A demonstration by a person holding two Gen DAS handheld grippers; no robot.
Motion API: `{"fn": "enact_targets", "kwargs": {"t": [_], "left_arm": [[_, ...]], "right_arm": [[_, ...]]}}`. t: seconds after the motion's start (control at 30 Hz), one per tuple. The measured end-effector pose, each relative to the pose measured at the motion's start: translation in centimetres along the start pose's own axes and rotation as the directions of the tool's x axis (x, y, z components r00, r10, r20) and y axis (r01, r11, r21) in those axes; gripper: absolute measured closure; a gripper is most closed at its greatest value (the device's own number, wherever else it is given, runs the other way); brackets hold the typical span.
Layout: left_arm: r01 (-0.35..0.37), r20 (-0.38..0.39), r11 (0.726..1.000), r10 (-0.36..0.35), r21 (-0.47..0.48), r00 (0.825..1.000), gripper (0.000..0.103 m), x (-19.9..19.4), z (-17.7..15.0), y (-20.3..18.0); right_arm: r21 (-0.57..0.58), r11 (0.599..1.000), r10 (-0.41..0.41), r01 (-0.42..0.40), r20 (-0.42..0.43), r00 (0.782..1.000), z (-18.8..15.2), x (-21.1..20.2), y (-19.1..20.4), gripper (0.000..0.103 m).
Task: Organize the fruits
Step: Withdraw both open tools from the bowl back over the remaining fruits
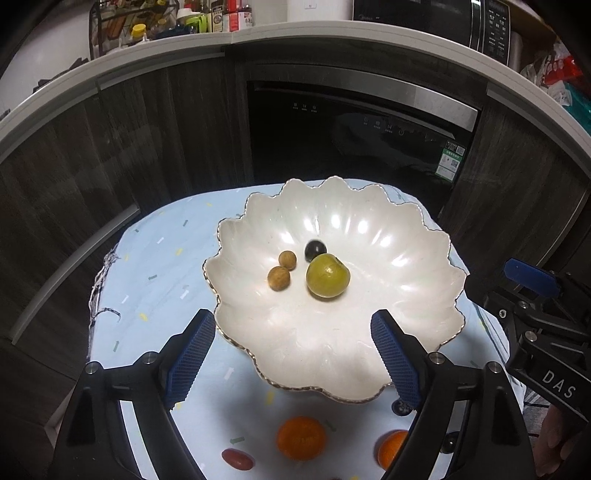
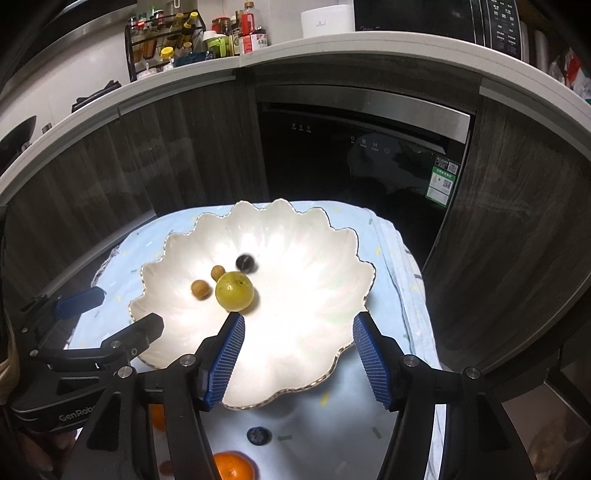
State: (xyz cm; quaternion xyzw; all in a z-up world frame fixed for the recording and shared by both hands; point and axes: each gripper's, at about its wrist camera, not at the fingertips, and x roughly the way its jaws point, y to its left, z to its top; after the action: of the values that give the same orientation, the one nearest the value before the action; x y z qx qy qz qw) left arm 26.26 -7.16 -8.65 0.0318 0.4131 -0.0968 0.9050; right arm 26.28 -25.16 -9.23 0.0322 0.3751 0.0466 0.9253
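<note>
A white scalloped bowl (image 1: 388,229) (image 2: 295,236) sits on a light blue cloth. It holds a green round fruit (image 1: 327,276) (image 2: 234,290), two small brown longans (image 1: 279,278) (image 2: 201,290) and a dark grape (image 1: 315,249) (image 2: 245,262). My left gripper (image 1: 293,354) is open and empty over the bowl's near rim. My right gripper (image 2: 299,354) is open and empty over the bowl's near right part. On the cloth in front of the bowl lie two oranges (image 1: 301,438) (image 1: 392,448), a red date (image 1: 237,459) and a blueberry (image 2: 259,435). One orange (image 2: 233,466) shows in the right wrist view.
The cloth (image 1: 155,280) covers a small table with edges on all sides. Dark wood cabinets and a black dishwasher (image 1: 354,136) stand behind it. The counter above holds bottles (image 2: 229,37) and a microwave (image 1: 443,18). The right gripper's body (image 1: 539,332) is at the right edge.
</note>
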Motion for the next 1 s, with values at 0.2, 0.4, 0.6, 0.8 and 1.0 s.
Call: {"fn": "enact_targets", "kwargs": {"t": [0.2, 0.4, 0.6, 0.8, 1.0], "left_arm": [[0.001, 0.021, 1.000, -0.001, 0.000, 1.000, 0.016, -1.5, 0.0, -0.2], [0.006, 0.039, 1.000, -0.006, 0.000, 0.999, 0.016, -2.9, -0.3, -0.3], [0.012, 0.052, 1.000, -0.012, 0.001, 0.999, 0.016, -4.2, -0.9, -0.4], [0.020, 0.055, 1.000, -0.020, 0.001, 0.998, 0.016, -5.0, -1.6, -0.5], [0.025, 0.053, 1.000, -0.026, 0.008, 0.998, 0.016, -5.6, -2.6, -0.8]], "right_arm": [[-0.002, 1.000, -0.008, 0.008, 0.021, 1.000, 0.0, -1.4, 0.2, 0.041], [-0.007, 1.000, -0.016, 0.017, 0.040, 0.999, -0.3, -2.9, 0.3, 0.041], [-0.008, 1.000, -0.022, 0.022, 0.053, 0.998, -0.8, -4.2, 0.3, 0.041], [-0.006, 0.999, -0.031, 0.031, 0.057, 0.998, -1.7, -5.2, 0.3, 0.041], [-0.004, 0.999, -0.036, 0.036, 0.051, 0.998, -2.5, -6.0, 0.2, 0.041]]}}
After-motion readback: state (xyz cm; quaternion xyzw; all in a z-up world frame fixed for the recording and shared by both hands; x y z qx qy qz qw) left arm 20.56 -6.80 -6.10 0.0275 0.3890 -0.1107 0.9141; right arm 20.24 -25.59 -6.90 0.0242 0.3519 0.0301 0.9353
